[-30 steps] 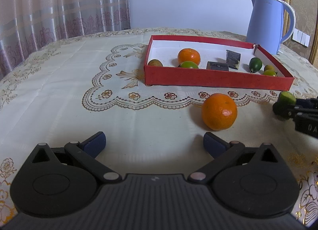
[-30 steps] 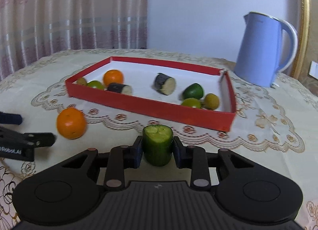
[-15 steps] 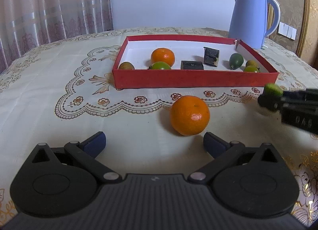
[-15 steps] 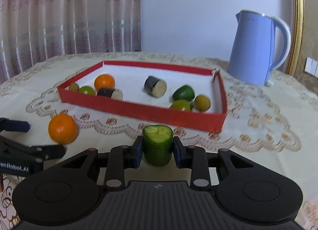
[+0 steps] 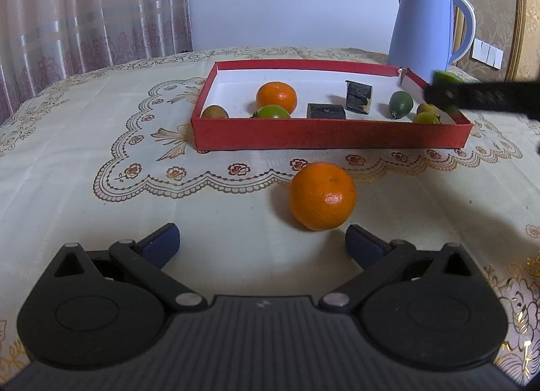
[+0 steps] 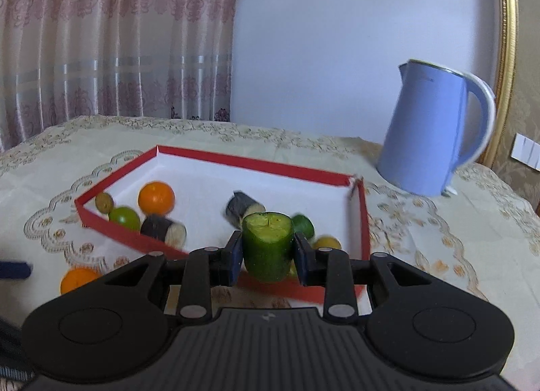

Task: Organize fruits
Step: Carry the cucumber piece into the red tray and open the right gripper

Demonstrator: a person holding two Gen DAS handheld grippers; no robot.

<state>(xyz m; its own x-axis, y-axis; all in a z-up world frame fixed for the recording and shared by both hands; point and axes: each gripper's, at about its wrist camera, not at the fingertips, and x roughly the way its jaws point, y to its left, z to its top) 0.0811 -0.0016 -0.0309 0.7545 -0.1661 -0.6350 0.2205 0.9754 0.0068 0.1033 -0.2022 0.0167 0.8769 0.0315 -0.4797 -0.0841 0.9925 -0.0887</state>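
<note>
The right tongs are clamped tight on a green cucumber chunk, cut face up, held in the air over the near right corner of the red tray. From the left side, the same chunk shows as a green blur at the tip of the right tongs, above the tray's right end.

The left tongs hang low over the bench with the jaws spread wide and nothing between them. A loose orange sits on the cloth just ahead of the right finger, outside the jaws, a little in front of the tray's near wall.

Inside the tray lie a second orange, a green round fruit just in front of it, a small brownish fruit in the near left corner, two dark cut pieces near the middle, a green oval fruit, and two small yellowish fruits toward the near right corner.

A blue kettle stands at the far right of the bench, behind the tray. Pink curtains hang past the far left edge.
</note>
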